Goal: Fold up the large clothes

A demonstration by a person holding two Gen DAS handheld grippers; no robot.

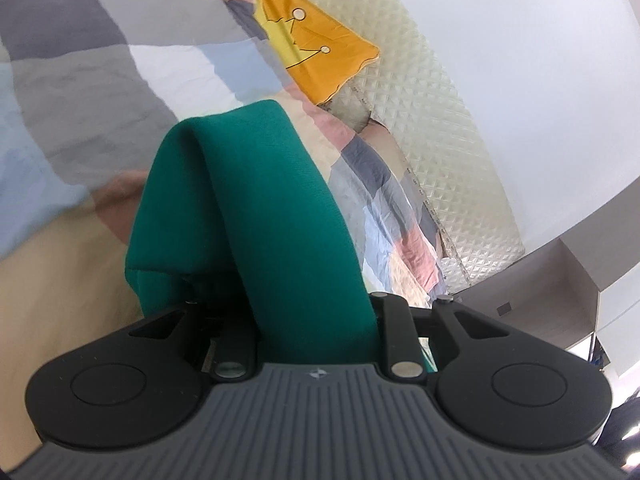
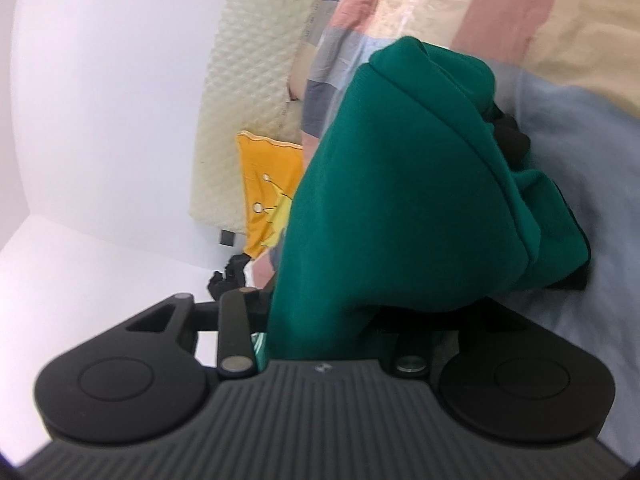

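A dark green garment [image 1: 256, 208] lies draped over my left gripper [image 1: 244, 200]. It runs out from between the jaws, rises to a fold and drops back on the left, and it hides both fingers. The grip looks shut on the cloth. In the right wrist view the same green garment [image 2: 400, 208] is bunched over my right gripper [image 2: 432, 168]. Only one dark fingertip [image 2: 514, 140] shows at the bunch's right edge. Whether those jaws press on the cloth is hidden.
Under both grippers spreads a patchwork bedspread [image 1: 120, 80] of grey, blue, pink and beige. An orange pillow [image 1: 316, 52] leans against a cream quilted headboard [image 1: 432, 128]. White wall [image 2: 100, 120] lies beyond, with a small dark object [image 2: 228, 276] on the floor by it.
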